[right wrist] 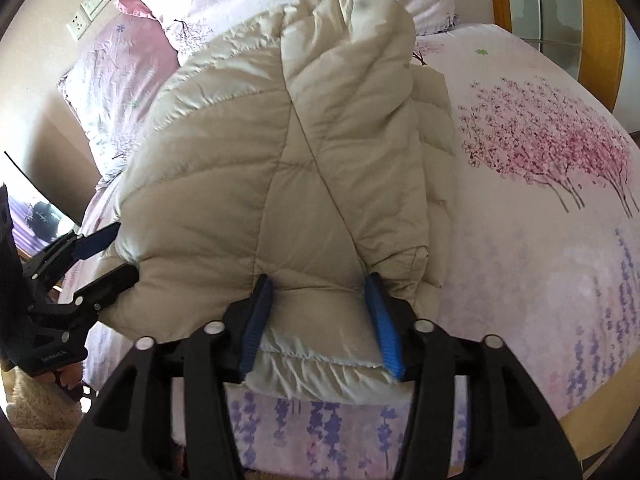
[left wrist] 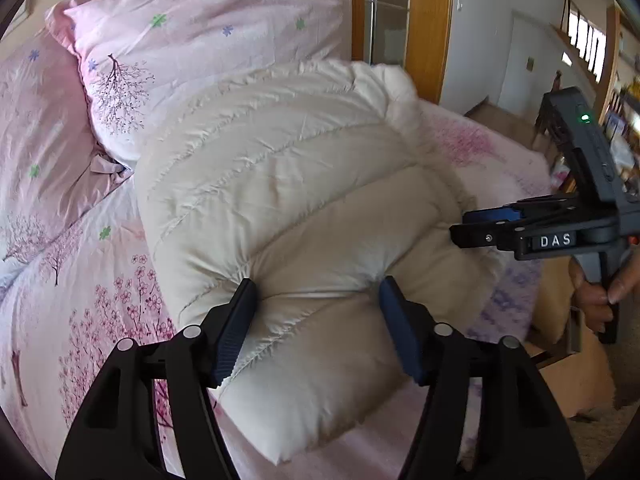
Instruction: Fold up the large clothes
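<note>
Closest to me, my left tool has its two blue pads pressed into the near edge of the cream padded jacket, the puffy cloth bulging between them, so I take it as clamped on the jacket. My right tool does the same at its own near hem, pads sunk into the quilting on either side of a thick fold. I hold both low edges at once because, as I judge it, the padding is bulky and springy and one grip alone would let the bundle slump open.

Just beyond the pads the jacket lies on the bed, already doubled over itself, a seam running away from my right tool toward the far end. From the left tool's view, the other tool comes in from the right side, level with the jacket's edge.

Farther ahead of both tools, past the jacket's far end, the pink flowered pillows lean at the head of the bed. Beyond the left tool's far right stands a wooden door frame.
</note>
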A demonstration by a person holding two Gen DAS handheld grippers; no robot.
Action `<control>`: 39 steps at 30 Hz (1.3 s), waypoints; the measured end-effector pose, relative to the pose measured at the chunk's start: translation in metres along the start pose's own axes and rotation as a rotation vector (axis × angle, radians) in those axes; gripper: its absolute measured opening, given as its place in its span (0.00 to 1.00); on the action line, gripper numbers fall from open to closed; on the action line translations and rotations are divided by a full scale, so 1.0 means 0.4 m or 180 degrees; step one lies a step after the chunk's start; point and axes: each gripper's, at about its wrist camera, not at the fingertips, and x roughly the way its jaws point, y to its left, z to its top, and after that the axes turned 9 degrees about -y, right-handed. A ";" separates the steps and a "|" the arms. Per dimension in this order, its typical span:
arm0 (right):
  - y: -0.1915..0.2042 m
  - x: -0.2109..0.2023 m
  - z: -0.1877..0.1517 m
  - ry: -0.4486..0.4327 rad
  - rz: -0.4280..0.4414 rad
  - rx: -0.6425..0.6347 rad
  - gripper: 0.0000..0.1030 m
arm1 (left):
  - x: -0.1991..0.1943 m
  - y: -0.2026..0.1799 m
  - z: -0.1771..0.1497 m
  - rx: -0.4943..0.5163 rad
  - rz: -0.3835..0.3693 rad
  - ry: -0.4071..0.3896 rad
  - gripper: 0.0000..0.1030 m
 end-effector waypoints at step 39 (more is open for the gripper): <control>-0.096 0.289 0.233 0.0958 0.1603 0.0704 0.96 | 0.175 0.396 -0.018 -0.2485 -0.1190 0.0112 0.89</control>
